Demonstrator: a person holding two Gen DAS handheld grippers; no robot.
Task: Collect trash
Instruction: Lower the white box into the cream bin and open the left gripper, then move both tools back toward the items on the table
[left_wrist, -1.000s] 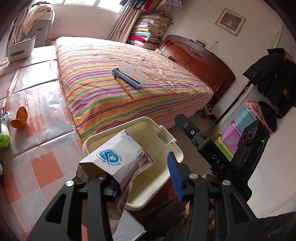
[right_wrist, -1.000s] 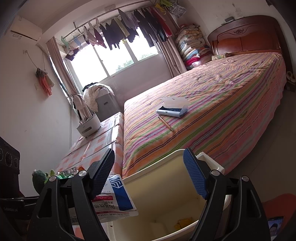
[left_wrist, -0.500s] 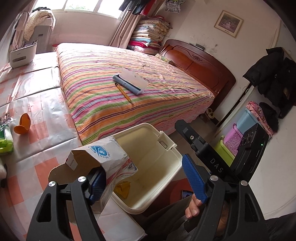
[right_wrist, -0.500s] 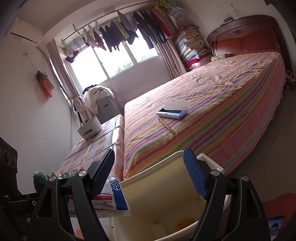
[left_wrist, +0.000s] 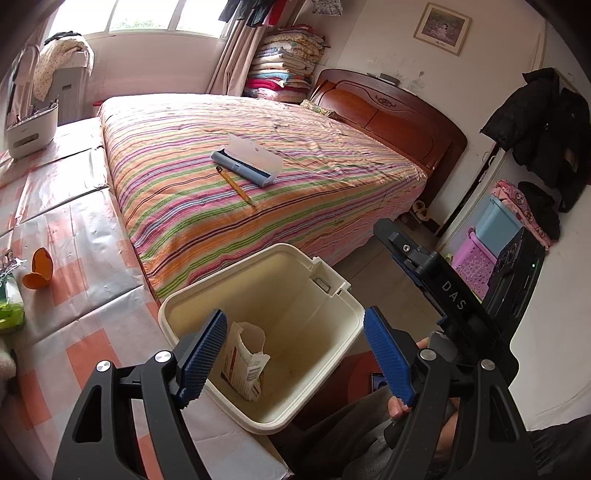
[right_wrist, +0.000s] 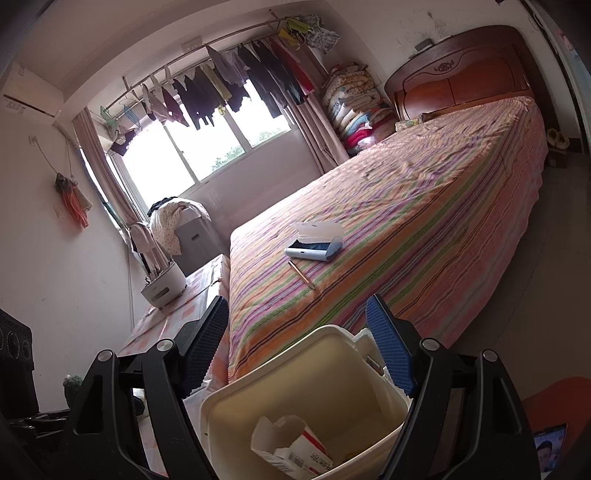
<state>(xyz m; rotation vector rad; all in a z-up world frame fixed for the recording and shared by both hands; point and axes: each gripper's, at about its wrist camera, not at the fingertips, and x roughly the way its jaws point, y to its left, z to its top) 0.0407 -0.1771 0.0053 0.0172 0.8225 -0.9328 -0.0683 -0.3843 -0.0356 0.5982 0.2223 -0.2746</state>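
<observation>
We were in a bedroom, with a striped bed (left_wrist: 258, 177) running back toward the window and a checked table (left_wrist: 66, 236) alongside it. On the bedspread lay a blue case (left_wrist: 245, 164) with its lid open and a pencil (left_wrist: 236, 186) just beside it. A cream trash bin (left_wrist: 347, 332) stood at the near corner of the table, and the torn paper carton (left_wrist: 245, 360) rested inside it, leaning against the wall nearest the table. Our left gripper (left_wrist: 295, 356) hovered over the bin's mouth with its blue pads spread wide and nothing between them; the carton sat below and apart from its left pad. Our right gripper (right_wrist: 297, 350) was likewise wide open and empty above the bin (right_wrist: 221, 402), the carton (right_wrist: 291, 448) showing low between its fingers. An orange peel (left_wrist: 38, 267) and a green packet (left_wrist: 9, 308) lay on the table, well apart from the bin.
</observation>
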